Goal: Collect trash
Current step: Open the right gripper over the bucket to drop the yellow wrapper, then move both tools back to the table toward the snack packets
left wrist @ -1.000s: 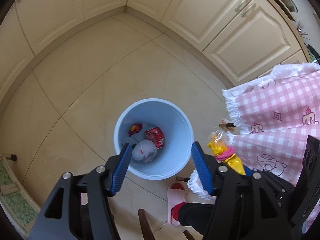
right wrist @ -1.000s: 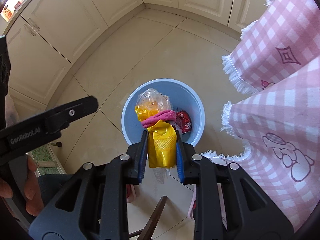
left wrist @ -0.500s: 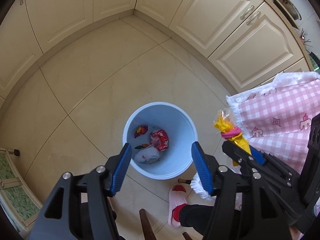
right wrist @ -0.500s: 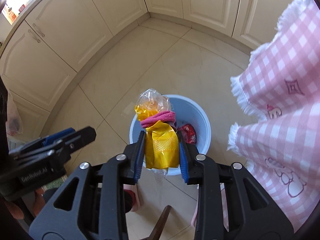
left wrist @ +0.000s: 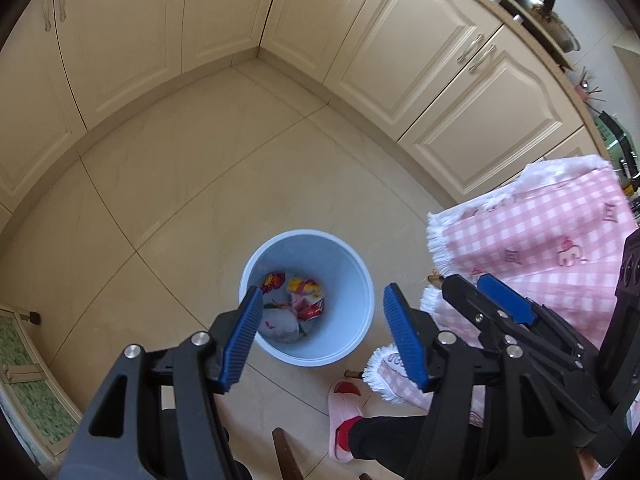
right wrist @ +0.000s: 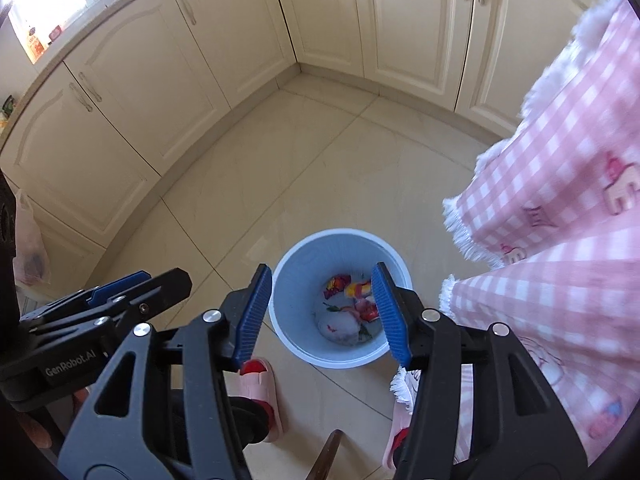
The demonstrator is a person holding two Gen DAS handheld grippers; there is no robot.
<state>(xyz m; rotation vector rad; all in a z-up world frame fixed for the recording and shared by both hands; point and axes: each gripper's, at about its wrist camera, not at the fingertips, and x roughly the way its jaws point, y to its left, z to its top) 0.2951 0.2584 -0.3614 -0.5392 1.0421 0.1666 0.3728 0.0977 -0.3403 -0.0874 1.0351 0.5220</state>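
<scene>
Blue bin [right wrist: 304,276] holds crumpled colourful wrappers [right wrist: 352,304]; left claw [left wrist: 322,328] gapes empty, right claw [right wrist: 322,312] opening, empty.

One blue bin [left wrist: 308,344] on the floor, about 6 o'clock of center in both wrist views. Inside it I count roughly four bits of trash [left wrist: 298,308], though they overlap so it's hard to be sure. Two pink slippers [right wrist: 260,384], at 6 and 7 o'clock from the bin. One pink checked cloth [right wrist: 560,248] at 3 o'clock. Two grippers, left gripper [left wrist: 320,340] and right gripper [right wrist: 320,316].
</scene>
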